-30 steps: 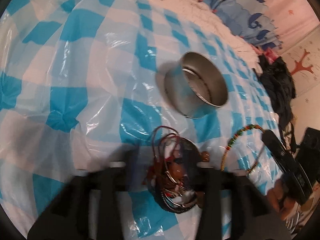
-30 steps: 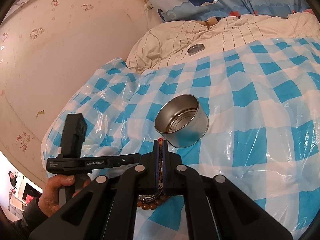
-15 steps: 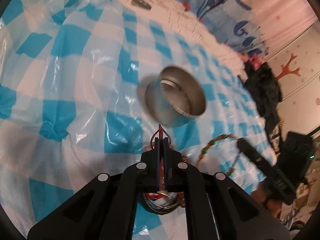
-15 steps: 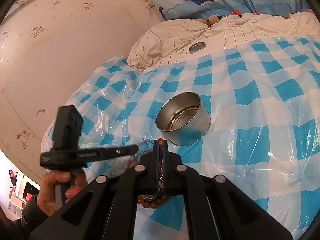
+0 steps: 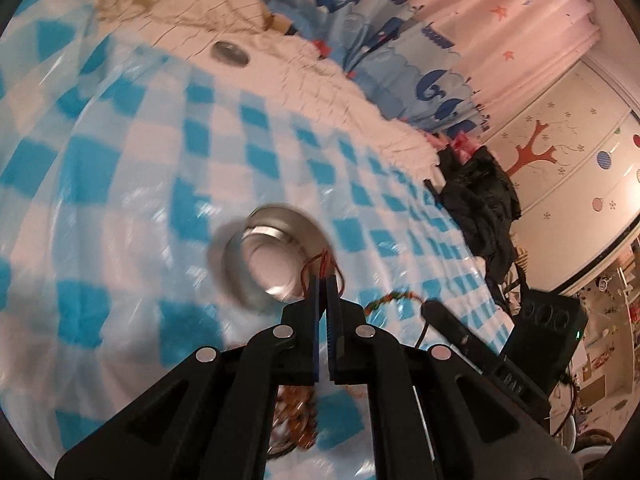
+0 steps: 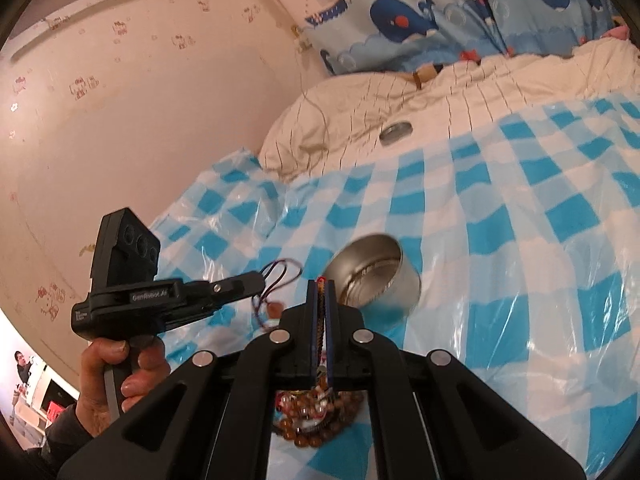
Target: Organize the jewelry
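Two grippers are at work over a bed covered in blue-checked plastic sheet (image 6: 520, 216); the landmark is the steel tin (image 6: 378, 276), open and apparently empty.

Left of the tin: the left gripper (image 6: 256, 280), held in a hand (image 6: 116, 376), has its jaws together on a thin red cord (image 5: 322, 262). Loops of the cord stick out past the tips. In the left wrist view the tips sit just on the near side of the tin's rim. Below them hangs a blurred cluster of brown beads; I cannot tell whether it belongs to the same piece.

Near side of the tin: the right gripper (image 6: 320, 284) is clamped on a beaded strand, with brown bead bracelets (image 6: 316, 428) bunched beneath it, at or just above the sheet.

Right of the tin: a multicoloured bead string (image 5: 394, 298) lies loose on the sheet.

Beyond the tin, well apart: a flat metal disc (image 6: 395, 131) on the cream quilt, possibly the lid.

Handling judgement: light, limp, tangle-prone. Cords and strands will snag each other and drag neighbours along. Beads are hard and slick; pads would likely slip off them. Best hold is on the cord itself or a strand pinched between beads. The sheet is slippery and the tin light, so it could tip or slide if nudged.
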